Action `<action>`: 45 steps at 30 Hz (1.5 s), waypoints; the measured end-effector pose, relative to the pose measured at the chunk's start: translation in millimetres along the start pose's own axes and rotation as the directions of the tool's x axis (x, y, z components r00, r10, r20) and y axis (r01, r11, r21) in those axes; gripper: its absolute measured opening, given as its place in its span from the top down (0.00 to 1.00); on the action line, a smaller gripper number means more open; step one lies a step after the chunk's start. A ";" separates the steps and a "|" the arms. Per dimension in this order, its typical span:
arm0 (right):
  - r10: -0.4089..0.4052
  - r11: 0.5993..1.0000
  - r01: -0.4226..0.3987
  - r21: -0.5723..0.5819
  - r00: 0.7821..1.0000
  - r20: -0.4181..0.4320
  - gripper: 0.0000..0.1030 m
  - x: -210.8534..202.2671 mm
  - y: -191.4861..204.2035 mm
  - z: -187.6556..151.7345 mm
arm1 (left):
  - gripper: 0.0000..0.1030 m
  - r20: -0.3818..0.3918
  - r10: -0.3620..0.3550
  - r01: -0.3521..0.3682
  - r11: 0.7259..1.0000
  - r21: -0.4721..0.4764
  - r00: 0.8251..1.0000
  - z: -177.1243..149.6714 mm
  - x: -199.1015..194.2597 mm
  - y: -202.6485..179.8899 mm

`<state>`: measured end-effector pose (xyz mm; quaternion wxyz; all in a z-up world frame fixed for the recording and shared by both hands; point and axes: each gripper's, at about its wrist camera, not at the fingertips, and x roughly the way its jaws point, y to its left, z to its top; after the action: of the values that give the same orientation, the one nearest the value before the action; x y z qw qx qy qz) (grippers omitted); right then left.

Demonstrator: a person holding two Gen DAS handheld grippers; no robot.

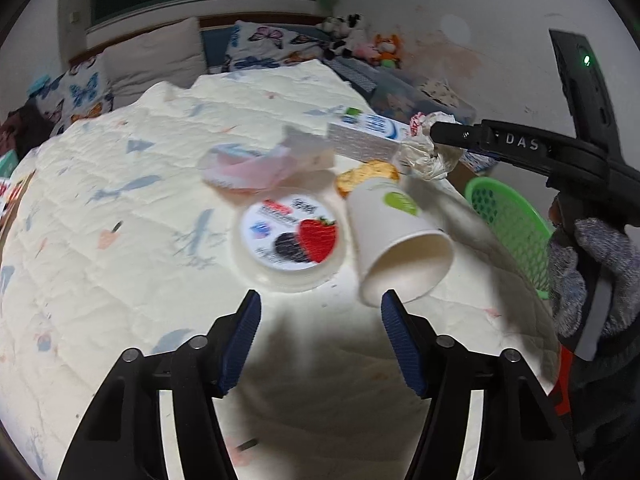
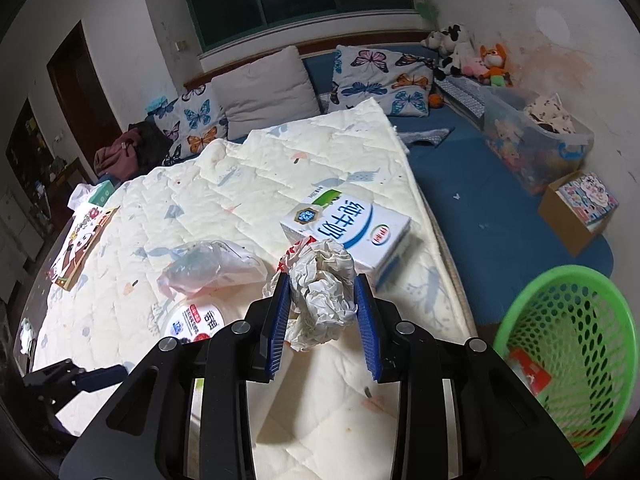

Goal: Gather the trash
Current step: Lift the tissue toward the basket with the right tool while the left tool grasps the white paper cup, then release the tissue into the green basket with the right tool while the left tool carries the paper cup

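My right gripper [image 2: 322,278] is shut on a crumpled white paper wad [image 2: 324,296], held above the cream quilt [image 2: 180,184]. The left wrist view shows that wad [image 1: 424,156] at the right gripper's tip [image 1: 438,134]. Behind it lies a blue-and-white milk carton [image 2: 352,228] [image 1: 364,140]. My left gripper [image 1: 320,300] stands open with nothing between its pads. Just ahead of it lie a round strawberry-printed tub lid [image 1: 290,236] and a white paper cup [image 1: 400,240] on its side, rim beside the right fingertip. A clear plastic bag [image 1: 248,168] [image 2: 208,264] lies further back.
A green mesh basket [image 2: 560,276] [image 1: 504,216] stands off the bed's right side with a red packet [image 2: 528,372] inside. A piece of bread [image 1: 368,174] lies behind the cup. Pillows, plush toys, a plastic bin and a cardboard box [image 2: 576,212] sit beyond.
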<state>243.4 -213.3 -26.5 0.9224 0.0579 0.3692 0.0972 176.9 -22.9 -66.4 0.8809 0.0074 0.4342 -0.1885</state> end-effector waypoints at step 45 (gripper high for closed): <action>-0.212 0.963 0.208 0.173 0.977 0.008 0.68 -101.1 -132.9 -73.0 | 0.97 0.124 -0.059 0.040 0.987 0.155 0.991 28.8 -19.8 -62.1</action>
<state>139.3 -362.7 -35.1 0.9240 0.0987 0.3679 -0.0339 166.9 -79.2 -23.9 0.8988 0.0517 0.3611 -0.2431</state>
